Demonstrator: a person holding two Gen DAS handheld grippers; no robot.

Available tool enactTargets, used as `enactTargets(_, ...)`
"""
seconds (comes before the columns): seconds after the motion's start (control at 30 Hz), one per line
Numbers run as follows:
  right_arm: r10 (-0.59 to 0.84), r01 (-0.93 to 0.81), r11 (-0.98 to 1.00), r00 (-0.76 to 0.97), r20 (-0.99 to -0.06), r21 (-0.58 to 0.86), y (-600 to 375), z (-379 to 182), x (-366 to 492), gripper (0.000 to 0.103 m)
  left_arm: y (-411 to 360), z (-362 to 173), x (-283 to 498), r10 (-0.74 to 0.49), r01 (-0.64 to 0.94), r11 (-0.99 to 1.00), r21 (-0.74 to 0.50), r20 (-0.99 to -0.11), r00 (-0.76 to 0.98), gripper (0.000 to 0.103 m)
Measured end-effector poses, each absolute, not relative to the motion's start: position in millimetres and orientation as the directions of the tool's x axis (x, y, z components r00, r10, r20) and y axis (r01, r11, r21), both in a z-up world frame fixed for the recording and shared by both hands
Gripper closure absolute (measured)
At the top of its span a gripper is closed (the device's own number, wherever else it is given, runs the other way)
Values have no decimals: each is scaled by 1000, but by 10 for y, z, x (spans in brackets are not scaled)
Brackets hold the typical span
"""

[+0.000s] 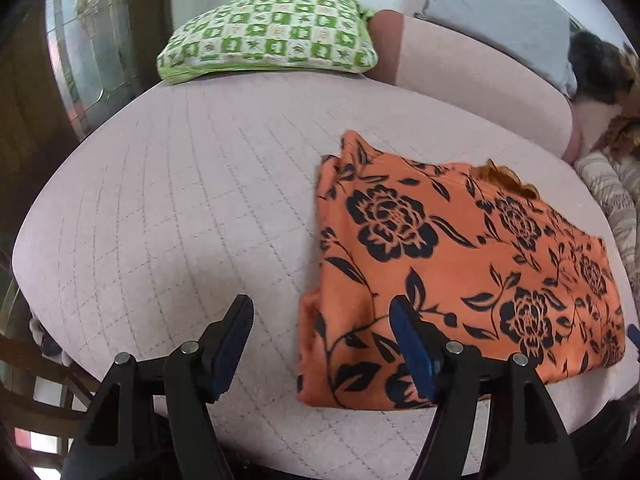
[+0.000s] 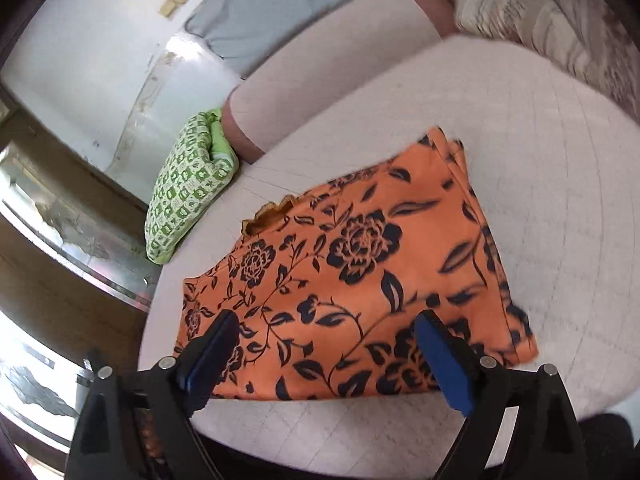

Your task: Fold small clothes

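An orange garment with black flowers (image 1: 460,264) lies folded into a rough rectangle on the pale quilted bed (image 1: 180,200). It also shows in the right wrist view (image 2: 360,272). My left gripper (image 1: 322,316) is open and empty, hovering at the garment's near left corner, one finger over the cloth, one over the bed. My right gripper (image 2: 326,330) is open and empty, held above the garment's near edge. An orange frilled bit (image 2: 272,212) pokes out at the far edge.
A green checked pillow (image 1: 268,32) lies at the far end of the bed (image 2: 540,208), and shows in the right wrist view (image 2: 188,192). A long pinkish bolster (image 1: 472,76) and a grey pillow (image 1: 500,12) lie behind. A patterned blanket (image 2: 560,28) is at the side.
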State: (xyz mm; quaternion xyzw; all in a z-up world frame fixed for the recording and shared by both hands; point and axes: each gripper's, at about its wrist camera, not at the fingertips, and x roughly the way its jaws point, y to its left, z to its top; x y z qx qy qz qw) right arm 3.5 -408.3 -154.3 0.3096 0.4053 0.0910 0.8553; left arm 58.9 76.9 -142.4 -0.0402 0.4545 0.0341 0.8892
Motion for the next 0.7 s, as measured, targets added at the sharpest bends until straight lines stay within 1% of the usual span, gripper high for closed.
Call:
enactTargets(0.07,388,247,777,535,-750,579,-4167,-1926,176,12,795,-1693,599,45,-102,995,-6,-871,490,31)
enactTargets(0.1,393,240,761,569,-723,603,-4214,-1887,137,12,872,-1770,585,11,-128,990,-58,-876,482,30)
enactTargets(0.13,396,217,759,594,-700,614,-4217,-1783,111,13,886,-1736,564,8,-133,989,-67,-870,493,30)
enactTargets(0.2,426,132,768,625,-654,627,-4160,-1539,111,13,892,-1654,536,28,-145,988,-50,-868,495,31)
enactTargets(0.3,416,61,801,658,-627,595,-4135,-1230,269,13,802,-1445,487,33,-121,992,-40,-835,550,31)
enactTargets(0.4,424,50,795,667,-613,604,-4199,-1218,660,13,681,-1331,499,32,-89,996,-22,-824,566,31)
enactTargets(0.47,411,76,793,666,-623,605,-4249,-1331,995,13,634,-1300,540,37,-81,997,-11,-821,570,31)
enactTargets(0.53,394,166,789,601,-695,591,-4367,-1678,1334,13,592,-1315,520,28,-85,996,-24,-826,563,31)
enactTargets(0.57,396,252,765,542,-741,593,-4449,-1942,1451,13,576,-1321,522,23,-87,996,-31,-830,558,31)
enactTargets(0.6,402,257,747,561,-724,614,-4512,-1935,1419,13,573,-1316,504,20,-87,996,-33,-833,553,31)
enactTargets(0.7,364,192,794,610,-704,577,-4361,-1563,1201,13,544,-1360,472,17,-72,997,-29,-827,562,31)
